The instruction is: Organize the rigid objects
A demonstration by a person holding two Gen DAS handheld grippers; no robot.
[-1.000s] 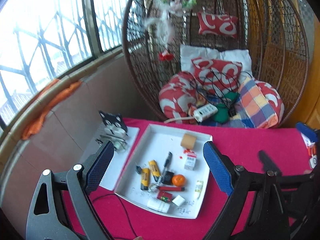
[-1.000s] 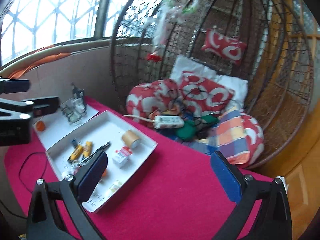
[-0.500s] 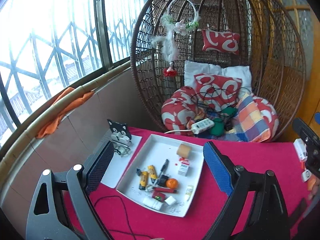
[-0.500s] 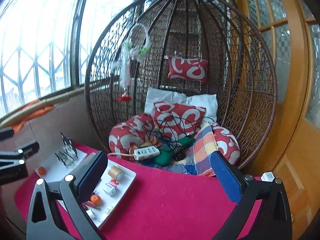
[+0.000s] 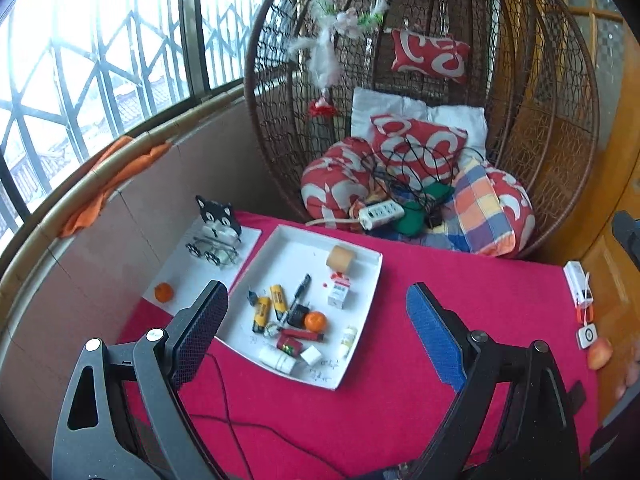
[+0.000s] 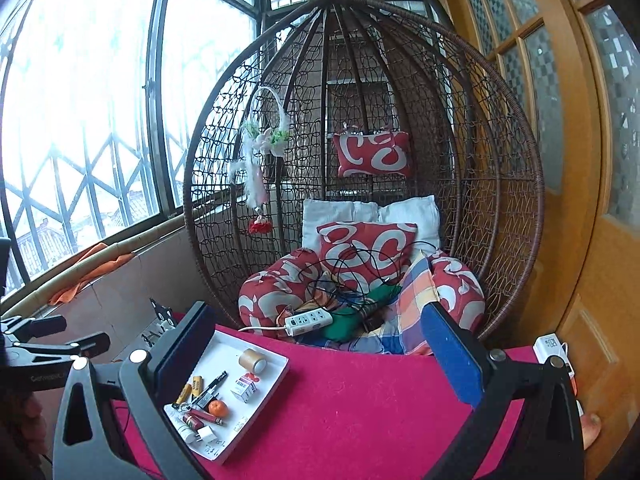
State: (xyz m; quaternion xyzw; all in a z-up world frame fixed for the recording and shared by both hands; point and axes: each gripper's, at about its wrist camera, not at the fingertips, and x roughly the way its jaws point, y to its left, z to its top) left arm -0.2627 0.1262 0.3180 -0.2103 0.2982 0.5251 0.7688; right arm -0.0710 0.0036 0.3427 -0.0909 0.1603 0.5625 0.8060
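A white tray (image 5: pixel 280 242) (image 6: pixel 276 364) lies on the red cloth, left of centre. In it are a tan tape roll (image 5: pixel 341 258), two yellow batteries (image 5: pixel 262 312), a black pen (image 5: pixel 300 291), a small orange (image 5: pixel 316 321), a white-and-red box (image 5: pixel 340 291), a red lighter (image 5: pixel 300 335) and a white bottle (image 5: pixel 276 360). My left gripper (image 5: pixel 316 292) hangs above and short of the tray, open and empty. My right gripper (image 6: pixel 316 312) is held higher, to the tray's right, open with nothing between its fingers.
A cat-shaped holder (image 5: pixel 218 220) and a second orange (image 5: pixel 164 292) sit on a white sheet left of the tray. A black cable (image 5: pixel 224 400) trails over the cloth. Behind stands a wicker hanging chair (image 6: pixel 500 200) with cushions and a power strip (image 5: pixel 380 212). White devices (image 5: pixel 576 280) lie at the right edge.
Both grippers rose and drew back, so the tray looks smaller and farther. The right view rolled level and tilted up to show the whole chair. Both jaws stayed wide.
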